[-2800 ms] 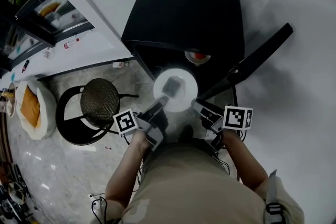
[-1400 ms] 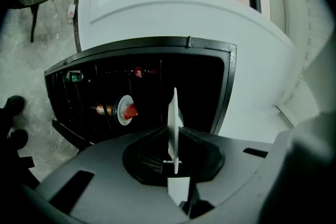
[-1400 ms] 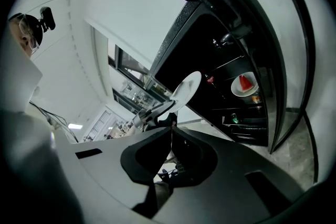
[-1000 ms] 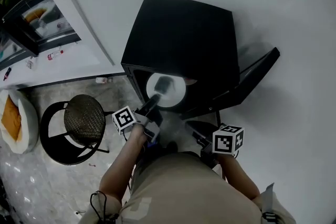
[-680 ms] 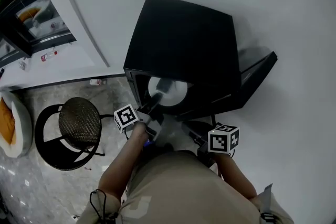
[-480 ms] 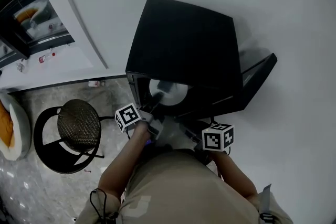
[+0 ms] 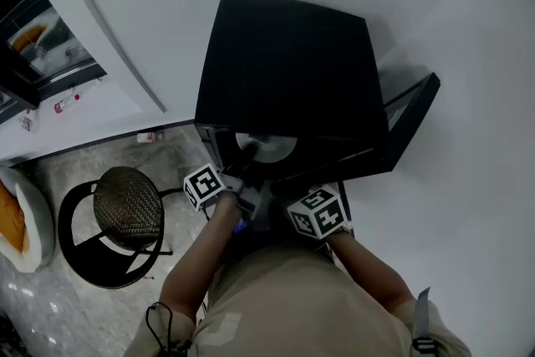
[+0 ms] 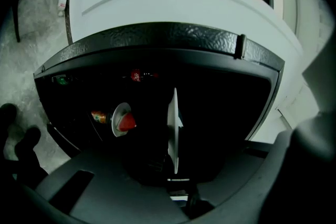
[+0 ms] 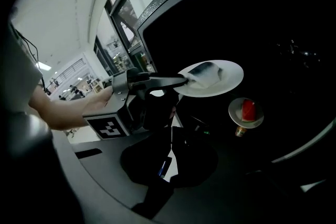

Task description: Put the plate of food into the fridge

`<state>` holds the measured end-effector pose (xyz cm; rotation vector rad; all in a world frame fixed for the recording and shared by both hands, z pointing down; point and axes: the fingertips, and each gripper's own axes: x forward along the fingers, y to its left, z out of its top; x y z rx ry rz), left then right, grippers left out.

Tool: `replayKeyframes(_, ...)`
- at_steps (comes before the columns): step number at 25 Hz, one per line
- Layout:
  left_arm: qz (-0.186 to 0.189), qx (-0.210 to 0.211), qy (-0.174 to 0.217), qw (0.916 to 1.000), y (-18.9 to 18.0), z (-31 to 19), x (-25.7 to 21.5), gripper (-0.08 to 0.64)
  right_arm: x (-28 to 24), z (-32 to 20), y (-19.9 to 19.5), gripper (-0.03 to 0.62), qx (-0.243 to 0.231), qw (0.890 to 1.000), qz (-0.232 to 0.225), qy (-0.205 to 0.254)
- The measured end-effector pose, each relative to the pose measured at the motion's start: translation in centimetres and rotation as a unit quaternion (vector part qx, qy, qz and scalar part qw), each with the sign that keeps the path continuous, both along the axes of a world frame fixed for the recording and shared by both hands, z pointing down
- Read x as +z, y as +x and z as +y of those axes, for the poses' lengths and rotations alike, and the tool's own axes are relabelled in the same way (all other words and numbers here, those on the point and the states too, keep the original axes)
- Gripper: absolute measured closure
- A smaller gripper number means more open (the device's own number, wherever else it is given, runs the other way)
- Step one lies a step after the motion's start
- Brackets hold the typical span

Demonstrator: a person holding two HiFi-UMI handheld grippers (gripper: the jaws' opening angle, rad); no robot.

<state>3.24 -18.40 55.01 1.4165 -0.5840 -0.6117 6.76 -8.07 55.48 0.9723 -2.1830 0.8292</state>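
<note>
A white plate [image 9: 223, 77] with a pale piece of food [image 9: 206, 72] on it is held level in the mouth of the open black fridge [image 7: 284, 63]. My left gripper [image 9: 184, 80] is shut on the plate's near rim. In the left gripper view the plate [image 8: 172, 128] shows edge-on, straight ahead of the jaws. From the head view only part of the plate [image 7: 272, 148] shows under the fridge's top edge. My right gripper [image 9: 170, 136] hangs below and right of the plate, its dark jaws together with nothing between them; its marker cube [image 7: 318, 213] sits close to the left one [image 7: 203, 186].
Inside the fridge stand a small dish with a red food piece [image 9: 245, 112], a can [image 8: 98, 116] and a red item [image 8: 136, 76] further back. The fridge door [image 7: 410, 117] stands open on the right. A round black stool [image 7: 125, 217] stands on the marble floor to the left.
The plate has gone deeper under the fridge's top edge with my left gripper. My right gripper has dropped, rolled and come in beside the left one.
</note>
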Motion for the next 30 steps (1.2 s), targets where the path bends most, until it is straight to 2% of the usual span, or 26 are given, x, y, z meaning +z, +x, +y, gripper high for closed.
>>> replayKeyframes(9, -0.019, -0.022, 0.002, 0.9996, 0.1, -0.9, 0.1, 0.526, 1.0, -3.5, 0.8, 0.569, 0.009, 1.0, 0.002, 0.006)
replayKeyframes(16, -0.021, -0.024, 0.004, 0.9995, 0.2, -1.3, 0.0, 0.526, 0.6, -6.4, -0.3, 0.569, 0.006, 0.999, 0.01, 0.046)
replayKeyframes(24, -0.02, 0.008, 0.027, 0.9994, 0.3, -1.6, -0.4, 0.526, 0.4, -6.9, -0.9, 0.569, 0.006, 0.999, 0.011, 0.041)
replayKeyframes(30, -0.07, 0.052, 0.064, 0.9941, 0.9, -1.2, -0.6, 0.509, 0.6, -7.2, -0.5, 0.569, 0.025, 0.999, -0.005, 0.03)
